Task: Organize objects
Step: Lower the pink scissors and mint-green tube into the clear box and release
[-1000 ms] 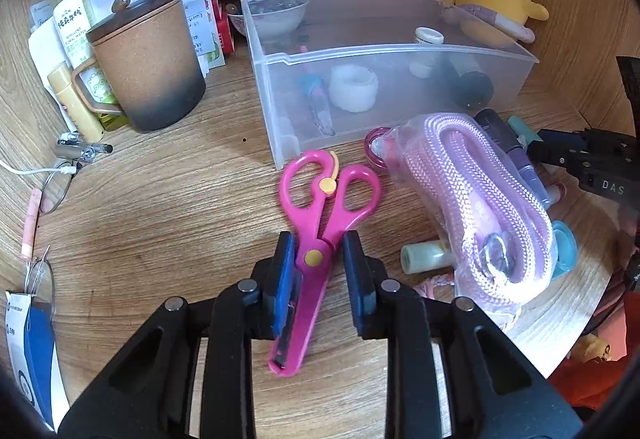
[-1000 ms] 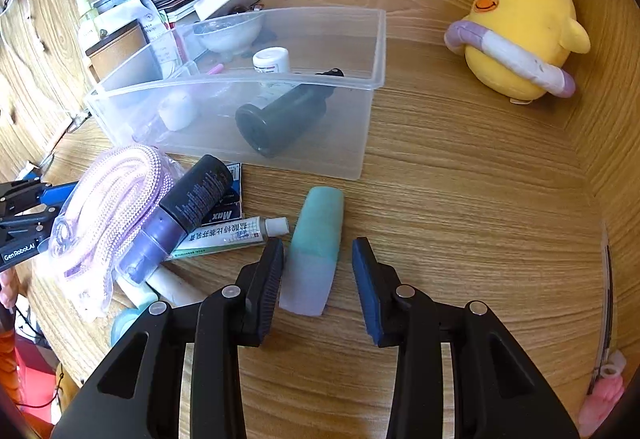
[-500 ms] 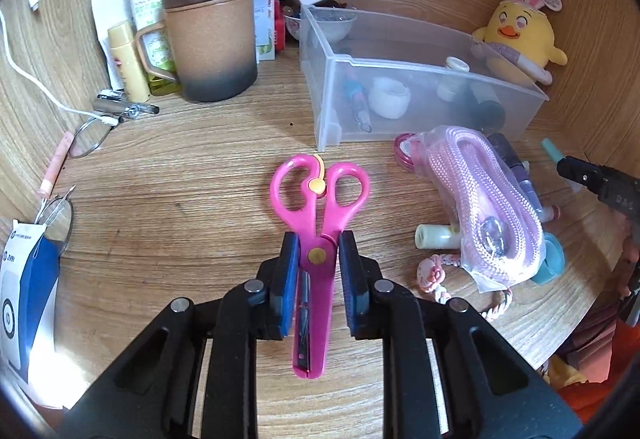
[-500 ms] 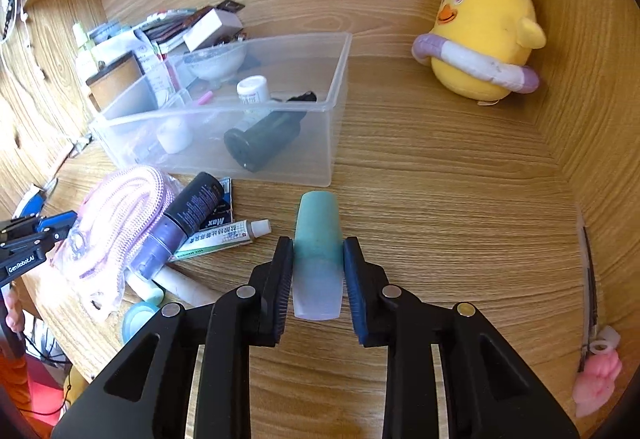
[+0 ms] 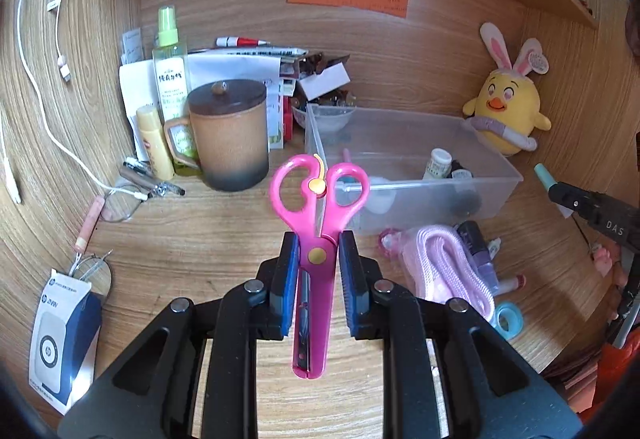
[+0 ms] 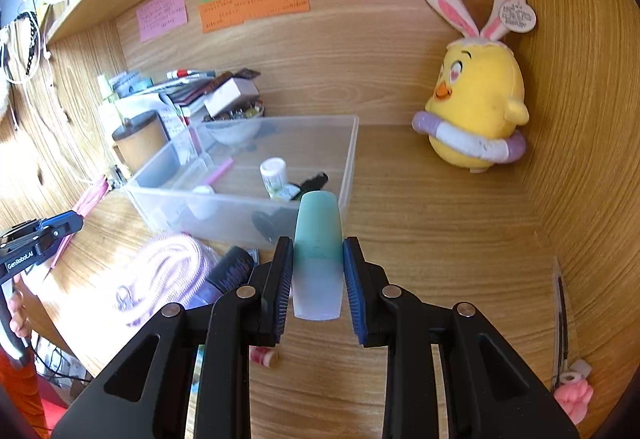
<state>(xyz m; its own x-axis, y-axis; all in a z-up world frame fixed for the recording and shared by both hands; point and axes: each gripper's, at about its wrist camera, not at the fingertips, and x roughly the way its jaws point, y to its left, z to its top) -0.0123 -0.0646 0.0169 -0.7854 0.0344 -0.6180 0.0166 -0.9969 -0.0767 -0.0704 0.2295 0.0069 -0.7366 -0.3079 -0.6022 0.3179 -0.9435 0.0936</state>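
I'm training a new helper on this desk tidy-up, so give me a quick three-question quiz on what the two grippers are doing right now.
1. True or false: the left gripper is shut on the pink scissors.
2. Multiple choice: what does the right gripper hold? A) a white-capped jar B) the teal bottle C) a pink rope
3. Fill in: the yellow chick plush sits on the desk, outside the ______, on its right in the right wrist view.

Key:
1. True; the blue pads grip it around the pivot, handles pointing away.
2. B
3. clear plastic bin
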